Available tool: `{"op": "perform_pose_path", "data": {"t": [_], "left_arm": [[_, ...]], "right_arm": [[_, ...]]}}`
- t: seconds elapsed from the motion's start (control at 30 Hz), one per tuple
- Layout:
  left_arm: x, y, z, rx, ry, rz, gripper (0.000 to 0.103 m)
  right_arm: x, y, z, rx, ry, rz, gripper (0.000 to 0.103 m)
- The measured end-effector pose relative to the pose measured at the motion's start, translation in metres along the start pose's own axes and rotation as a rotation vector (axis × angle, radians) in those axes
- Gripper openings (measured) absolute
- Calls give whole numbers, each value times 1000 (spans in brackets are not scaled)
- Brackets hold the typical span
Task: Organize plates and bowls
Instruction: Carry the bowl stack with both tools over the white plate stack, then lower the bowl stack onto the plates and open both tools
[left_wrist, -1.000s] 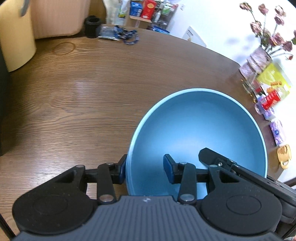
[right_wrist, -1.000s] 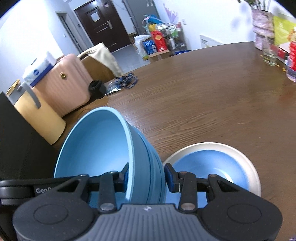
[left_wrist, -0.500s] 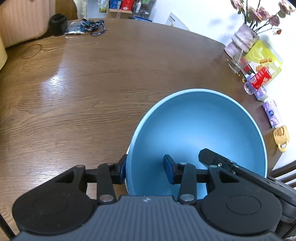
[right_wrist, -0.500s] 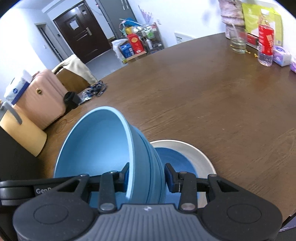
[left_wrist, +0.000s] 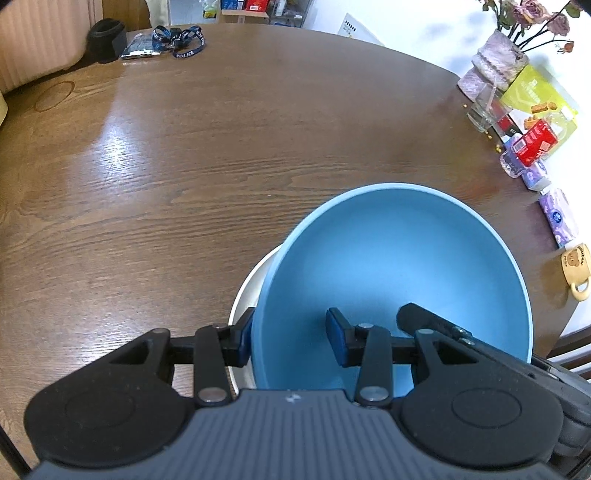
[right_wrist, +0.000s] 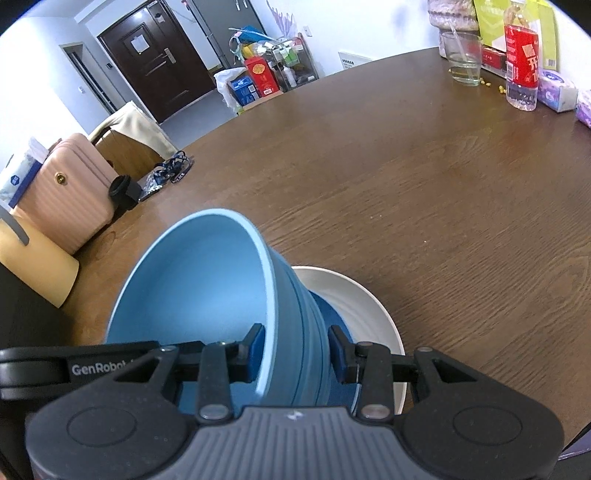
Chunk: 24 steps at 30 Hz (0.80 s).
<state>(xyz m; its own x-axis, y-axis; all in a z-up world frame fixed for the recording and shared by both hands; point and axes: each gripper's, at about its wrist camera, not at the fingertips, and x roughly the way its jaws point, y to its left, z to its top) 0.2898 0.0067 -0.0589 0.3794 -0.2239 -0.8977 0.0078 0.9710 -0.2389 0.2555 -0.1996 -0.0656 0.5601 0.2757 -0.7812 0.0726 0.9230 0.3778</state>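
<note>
- Round dark wood desk; lanyard, suitcase beyond blue bowl.
- Left gripper and right gripper fingers clamp bowl rim, over white plate.

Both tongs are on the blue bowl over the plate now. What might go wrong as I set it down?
1. The blue bowl is tilted over the white plate; it may land on one edge and rock or chip the plate.
2. The left tongs and right tongs each pinch only the rim wall; uneven release may tip the bowl.
3. The plate sits near the table edge; a nudge may push it off.
</note>
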Motion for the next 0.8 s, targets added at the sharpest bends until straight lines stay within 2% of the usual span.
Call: {"op": "perform_pose_path", "data": {"t": [0.37, 0.4, 0.5, 0.57, 0.63, 0.67, 0.73, 0.8], "left_arm": [[4, -3, 1, -7, -10, 20, 42], [4, -3, 2, -8, -13, 17, 43], [-4, -3, 3, 4, -39, 17, 57], [-11, -2, 3, 13, -69, 31, 70], [-19, 2, 4, 14, -95, 36, 74], [-24, 5, 4, 10, -105, 33, 77], [-33, 11, 3, 3, -132, 36, 83], [-43, 18, 1, 4, -166, 39, 90]], "right_arm": [[7, -9, -2, -2, -19, 34, 36], [6, -9, -1, -1, -16, 34, 37], [1, -10, 2, -5, -13, 27, 39], [-5, -10, 3, -11, -31, 23, 50], [-13, -9, 4, -18, -53, 17, 64], [-17, -9, 4, -21, -61, 17, 66], [-25, -8, 3, -25, -77, 18, 81], [-33, -6, 0, -31, -100, 16, 87]]}}
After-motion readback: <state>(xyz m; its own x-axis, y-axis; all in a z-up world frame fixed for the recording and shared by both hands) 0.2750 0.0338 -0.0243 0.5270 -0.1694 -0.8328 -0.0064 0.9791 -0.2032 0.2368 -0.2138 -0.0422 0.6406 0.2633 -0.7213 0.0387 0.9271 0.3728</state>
